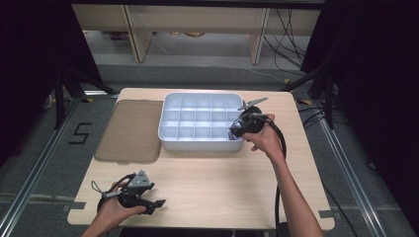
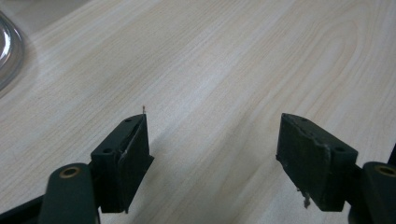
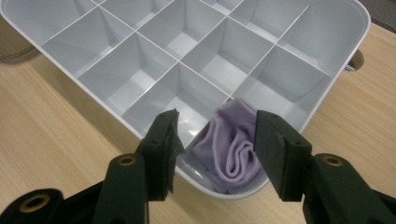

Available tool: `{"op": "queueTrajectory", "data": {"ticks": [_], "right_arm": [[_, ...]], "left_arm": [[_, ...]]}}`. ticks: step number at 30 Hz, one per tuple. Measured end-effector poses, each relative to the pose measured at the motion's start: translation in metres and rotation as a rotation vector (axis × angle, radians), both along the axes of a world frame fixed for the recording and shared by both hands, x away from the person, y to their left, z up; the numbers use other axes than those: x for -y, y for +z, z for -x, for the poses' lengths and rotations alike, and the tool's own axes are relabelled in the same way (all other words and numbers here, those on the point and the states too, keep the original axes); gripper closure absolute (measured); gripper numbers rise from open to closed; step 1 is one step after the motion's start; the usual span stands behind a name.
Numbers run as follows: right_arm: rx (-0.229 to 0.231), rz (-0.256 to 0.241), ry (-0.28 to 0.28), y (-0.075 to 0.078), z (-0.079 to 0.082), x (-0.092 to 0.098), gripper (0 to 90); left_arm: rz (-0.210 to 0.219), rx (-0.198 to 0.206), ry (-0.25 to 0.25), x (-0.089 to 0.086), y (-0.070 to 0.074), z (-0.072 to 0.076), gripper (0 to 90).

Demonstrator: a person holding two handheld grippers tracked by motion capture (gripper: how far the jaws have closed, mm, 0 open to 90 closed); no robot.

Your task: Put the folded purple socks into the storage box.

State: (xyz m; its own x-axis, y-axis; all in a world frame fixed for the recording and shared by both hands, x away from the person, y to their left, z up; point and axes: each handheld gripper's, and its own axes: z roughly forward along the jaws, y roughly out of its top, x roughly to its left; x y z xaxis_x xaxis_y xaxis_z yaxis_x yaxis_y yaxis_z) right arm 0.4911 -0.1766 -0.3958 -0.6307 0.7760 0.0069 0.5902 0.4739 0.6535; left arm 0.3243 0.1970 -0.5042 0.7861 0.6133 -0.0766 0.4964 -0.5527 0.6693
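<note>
A white tray (image 1: 197, 146) with many small compartments stands at the back middle of the wooden table (image 1: 212, 182). In the right gripper view a crumpled lilac cloth (image 3: 231, 149) lies in the corner compartment of the tray (image 3: 345, 60) nearest the camera. My right gripper (image 1: 233, 131) hovers at the tray's near right corner. It (image 3: 216, 116) is open, its jaws standing either side of the cloth and just above it. My left gripper (image 1: 155, 206) rests low at the table's front left, open (image 2: 215, 121) over bare wood with nothing between its jaws.
A brownish translucent lid (image 1: 129, 129) lies flat to the left of the tray; its curved edge (image 2: 7, 51) shows at the upper left of the left gripper view. Bare wood stretches across the table's front half. Dark stands and cables flank the table.
</note>
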Motion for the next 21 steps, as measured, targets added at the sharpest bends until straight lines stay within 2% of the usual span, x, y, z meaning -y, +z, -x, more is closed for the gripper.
{"op": "queueTrajectory", "data": {"ticks": [2,3,4,5,7,11,12,14,15,17,19,20,21], "right_arm": [[-0.019,-0.001,-0.013,0.001,0.002,-0.001,50.0],[-0.013,-0.006,-0.011,0.001,0.003,-0.001,49.8],[-0.004,0.004,0.004,0.000,0.003,0.001,49.4],[0.006,-0.018,-0.009,-0.001,0.004,-0.001,48.8],[-0.017,-0.013,0.000,0.000,0.006,-0.001,46.9],[0.004,-0.040,-0.008,-0.002,0.010,-0.002,43.1],[0.025,-0.033,0.010,-0.003,0.010,-0.001,42.3],[0.006,-0.050,-0.004,-0.002,0.013,-0.003,40.1],[0.017,-0.057,-0.007,-0.003,0.015,-0.003,39.4],[0.052,-0.058,0.026,-0.004,0.015,-0.002,38.4],[0.034,-0.080,0.005,-0.004,0.021,-0.003,37.6],[0.052,-0.079,0.020,-0.005,0.021,-0.002,37.4],[0.048,-0.093,0.012,-0.006,0.024,-0.003,37.3]], "left_arm": [[-0.003,0.004,0.003,0.000,0.000,0.000,25.1],[-0.006,0.005,0.004,0.000,0.000,0.000,25.2],[0.006,-0.011,0.007,0.000,0.000,0.000,25.2],[0.012,-0.011,0.013,0.001,-0.001,0.001,25.2],[0.001,0.000,0.000,0.000,0.000,0.000,25.1],[0.000,-0.002,0.001,0.000,0.000,0.000,25.1],[0.010,-0.004,0.011,0.001,-0.001,0.000,25.1],[0.013,-0.005,0.013,0.001,-0.001,0.000,25.2],[0.014,-0.006,0.014,0.001,-0.001,0.000,25.1],[0.000,-0.004,0.001,0.000,-0.001,0.000,25.1],[0.000,-0.006,0.007,0.000,-0.001,0.000,25.1],[-0.006,-0.001,0.013,0.000,-0.001,0.000,25.1],[-0.006,-0.002,0.012,0.000,-0.001,0.000,25.1]]}}
